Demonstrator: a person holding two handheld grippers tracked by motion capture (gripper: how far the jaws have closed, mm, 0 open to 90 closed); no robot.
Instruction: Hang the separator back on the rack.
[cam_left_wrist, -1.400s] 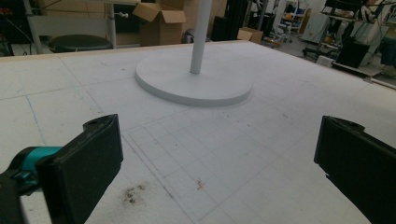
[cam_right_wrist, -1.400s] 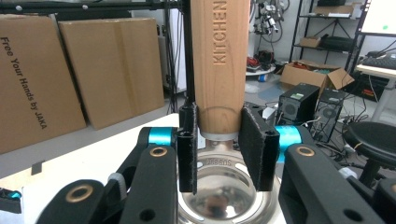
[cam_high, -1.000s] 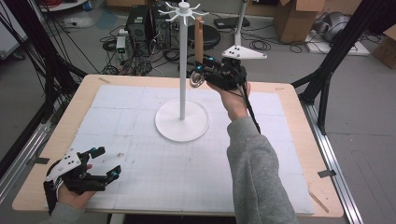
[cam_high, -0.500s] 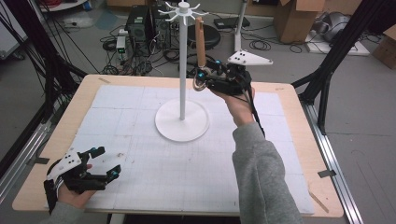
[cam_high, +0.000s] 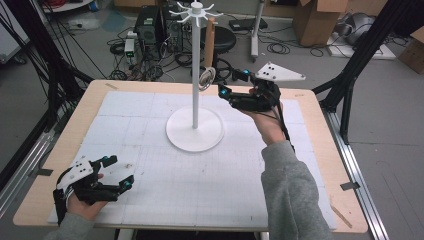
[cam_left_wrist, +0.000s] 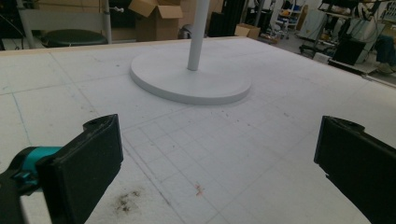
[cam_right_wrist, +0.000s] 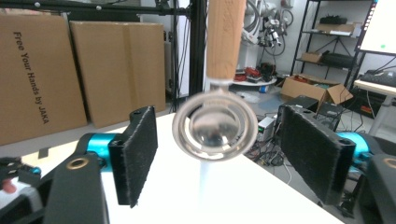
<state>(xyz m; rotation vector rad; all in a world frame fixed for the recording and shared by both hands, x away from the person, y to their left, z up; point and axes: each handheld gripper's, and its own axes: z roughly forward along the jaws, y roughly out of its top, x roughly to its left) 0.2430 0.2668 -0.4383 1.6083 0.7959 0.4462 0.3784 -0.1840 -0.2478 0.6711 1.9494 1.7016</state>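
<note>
Two grippers in play: the right gripper (cam_high: 226, 85) is at the far side of the table (cam_high: 320, 165), just right of the white stand (cam_high: 195, 120), its jaws just opened wide with the hanging strainer (cam_right_wrist: 215, 126) between the pads, untouched. The wooden-handled strainer hangs from the stand's top hooks. Left gripper (cam_high: 118, 172) rests wide and empty at the near left corner.

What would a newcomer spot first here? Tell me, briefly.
The tall white stand at the table's middle, with a wooden-handled utensil hanging from its hooked top. The right gripper, jaws open, sits just beside the utensil's round metal end. The left gripper rests open at the table's near left corner.
</note>
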